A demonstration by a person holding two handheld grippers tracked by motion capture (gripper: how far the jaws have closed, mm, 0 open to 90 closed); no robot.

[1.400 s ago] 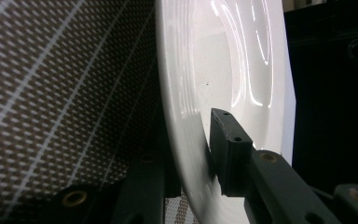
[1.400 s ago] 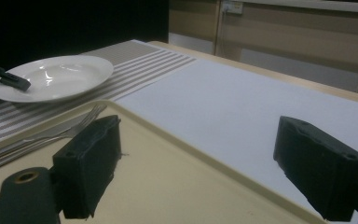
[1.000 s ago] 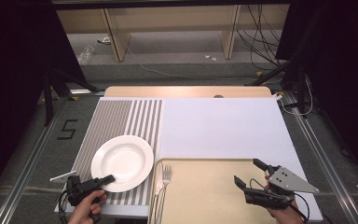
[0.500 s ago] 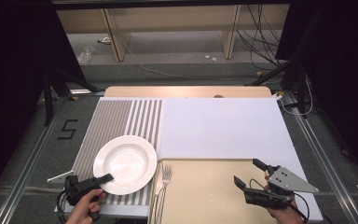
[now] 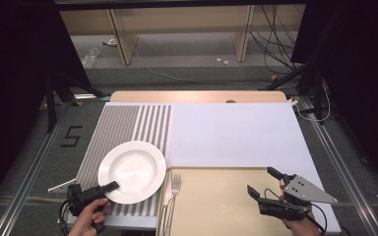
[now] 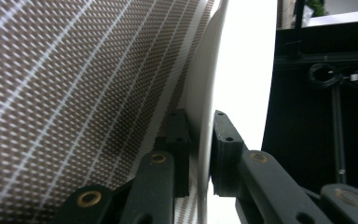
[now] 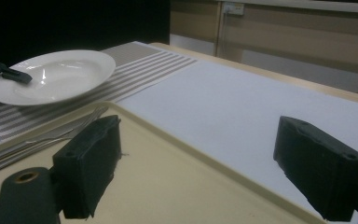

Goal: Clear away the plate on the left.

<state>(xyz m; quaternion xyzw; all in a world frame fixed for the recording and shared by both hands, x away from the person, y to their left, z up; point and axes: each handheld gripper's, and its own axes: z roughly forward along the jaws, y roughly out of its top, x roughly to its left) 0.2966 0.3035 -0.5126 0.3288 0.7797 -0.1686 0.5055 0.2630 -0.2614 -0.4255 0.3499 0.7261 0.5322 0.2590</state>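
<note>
Two grippers sit at the near edge: your left gripper (image 5: pixel 109 187) is clamped on the near-left rim of the white plate (image 5: pixel 133 170), while your right gripper (image 5: pixel 265 183) hovers with jaws spread wide over the beige tray (image 5: pixel 216 209). Just left of the tray's near-left corner lies a fork (image 5: pixel 174 189). Farther out, the plate rests on the striped placemat (image 5: pixel 128 128), beside the white mat (image 5: pixel 231 129).

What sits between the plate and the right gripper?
A fork, lying along the tray's left edge in the high view, between the plate and the right gripper.
</note>
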